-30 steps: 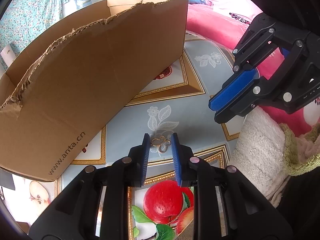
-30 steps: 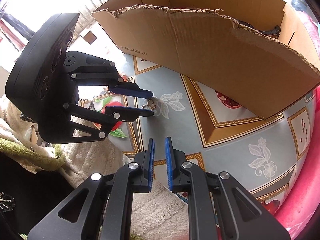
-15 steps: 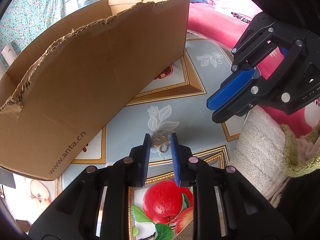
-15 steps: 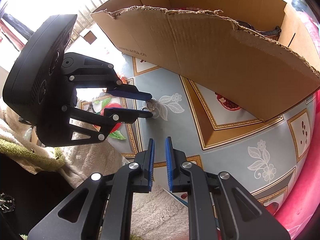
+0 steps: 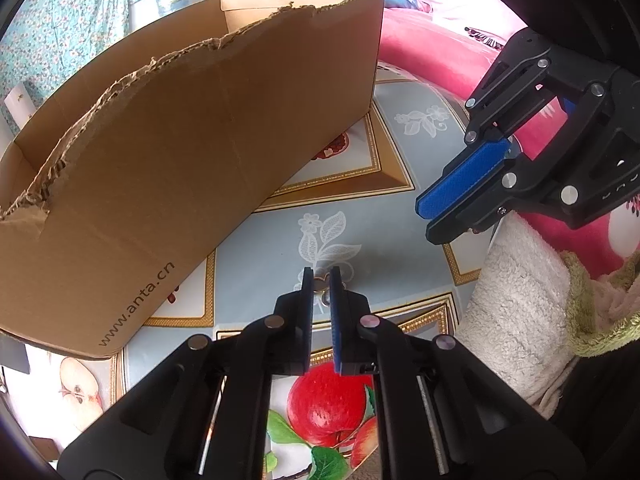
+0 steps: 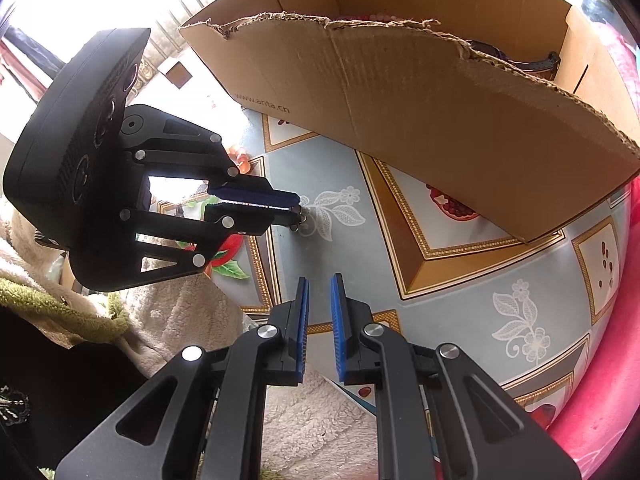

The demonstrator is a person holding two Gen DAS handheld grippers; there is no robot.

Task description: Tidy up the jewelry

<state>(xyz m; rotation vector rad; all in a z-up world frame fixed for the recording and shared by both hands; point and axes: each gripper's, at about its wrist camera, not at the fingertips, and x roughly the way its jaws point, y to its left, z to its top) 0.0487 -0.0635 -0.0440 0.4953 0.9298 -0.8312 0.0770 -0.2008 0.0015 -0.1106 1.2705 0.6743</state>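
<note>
A small gold jewelry piece (image 5: 320, 285) lies on the patterned tablecloth (image 5: 260, 248), over a white flower print. My left gripper (image 5: 321, 276) has its jaws closing, with the piece pinched between its blue pads. The right wrist view shows the same grip from the side, with the left gripper (image 6: 295, 210) at the gold piece (image 6: 302, 225). My right gripper (image 6: 319, 280) hovers above the cloth, its pads a narrow gap apart with nothing between them. In the left wrist view, the right gripper (image 5: 425, 220) hangs at the right.
An open cardboard box (image 5: 180, 152) with a torn rim stands close behind the jewelry. Inside the box (image 6: 440, 100) lie a dark strap (image 6: 516, 58) and pink beads (image 6: 372, 16). A white fleece cloth (image 5: 516, 300) and pink bedding (image 5: 432, 60) border the table.
The left gripper's jaws have narrowed from a wider gap around the gold piece to a pinch on it. Neither hand has shifted.
</note>
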